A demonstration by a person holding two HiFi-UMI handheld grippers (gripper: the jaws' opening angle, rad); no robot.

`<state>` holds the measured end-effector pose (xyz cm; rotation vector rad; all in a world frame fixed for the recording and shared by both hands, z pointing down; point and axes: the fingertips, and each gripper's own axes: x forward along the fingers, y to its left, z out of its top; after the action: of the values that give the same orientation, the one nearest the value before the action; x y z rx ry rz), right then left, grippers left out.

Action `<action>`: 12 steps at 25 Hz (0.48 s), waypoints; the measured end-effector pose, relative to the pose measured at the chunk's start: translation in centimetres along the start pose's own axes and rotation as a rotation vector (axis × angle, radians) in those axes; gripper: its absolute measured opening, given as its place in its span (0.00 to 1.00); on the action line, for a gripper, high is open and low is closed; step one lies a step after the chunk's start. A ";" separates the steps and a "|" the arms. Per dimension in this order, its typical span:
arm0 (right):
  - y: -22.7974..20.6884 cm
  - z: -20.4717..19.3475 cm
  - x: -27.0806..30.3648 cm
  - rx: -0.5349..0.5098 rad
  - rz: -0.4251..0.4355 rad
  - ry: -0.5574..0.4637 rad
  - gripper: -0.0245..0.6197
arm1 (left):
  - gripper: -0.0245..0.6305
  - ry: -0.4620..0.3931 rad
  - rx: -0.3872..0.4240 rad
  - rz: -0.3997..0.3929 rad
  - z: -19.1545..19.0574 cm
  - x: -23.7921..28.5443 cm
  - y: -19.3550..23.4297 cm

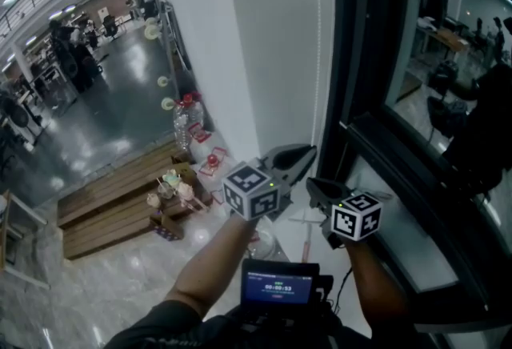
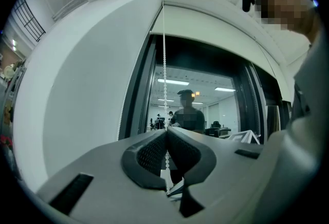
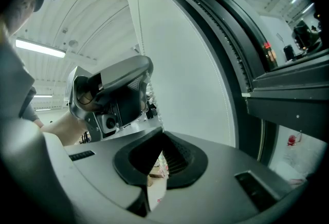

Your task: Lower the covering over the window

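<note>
Grippers pinch the chain (image 2: 164, 63) that hangs just left of the window (image 1: 448, 59), at the edge of the white wall (image 1: 264, 35). The left gripper (image 2: 166, 134) has its jaws pressed together on the beads. The chain runs straight up from them to the blind (image 2: 216, 25), which sits rolled at the top of the window and leaves the dark glass uncovered. Just below the left gripper, and nearer the window sill, the right gripper (image 3: 162, 133) is clamped too, and the beads appear to enter its closed jaws.

By this showing the task is at its pulling step, with both tools on the chain and the blind not yet lowered. The next move likely calls for a steady downward draw along the window frame. One gripper would then let go to take hold higher up while the other keeps the tension. Which run of the loop lowers the blind cannot be told from here.
</note>
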<state>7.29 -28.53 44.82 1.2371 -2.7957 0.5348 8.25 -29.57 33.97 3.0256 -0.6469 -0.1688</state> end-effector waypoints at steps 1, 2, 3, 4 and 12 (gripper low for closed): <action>0.0 -0.1 0.0 0.006 0.000 0.002 0.05 | 0.04 0.001 0.007 -0.001 -0.1 0.0 0.0; -0.1 -0.2 0.1 0.013 0.000 0.005 0.05 | 0.04 0.004 0.011 -0.003 -0.3 0.0 0.0; -0.1 -0.5 0.2 0.019 0.000 0.010 0.05 | 0.04 0.008 0.012 -0.004 -0.6 0.1 0.0; -0.2 -0.7 0.2 0.022 -0.002 0.015 0.05 | 0.04 0.012 0.008 -0.003 -0.9 0.0 0.0; -0.4 -1.3 -1.0 -0.105 -0.043 0.116 0.10 | 0.04 0.014 -0.030 0.004 -1.2 -0.2 0.6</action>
<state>8.14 -27.61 45.95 1.2015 -2.6586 0.4364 7.92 -30.02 35.24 2.9937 -0.6441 -0.1554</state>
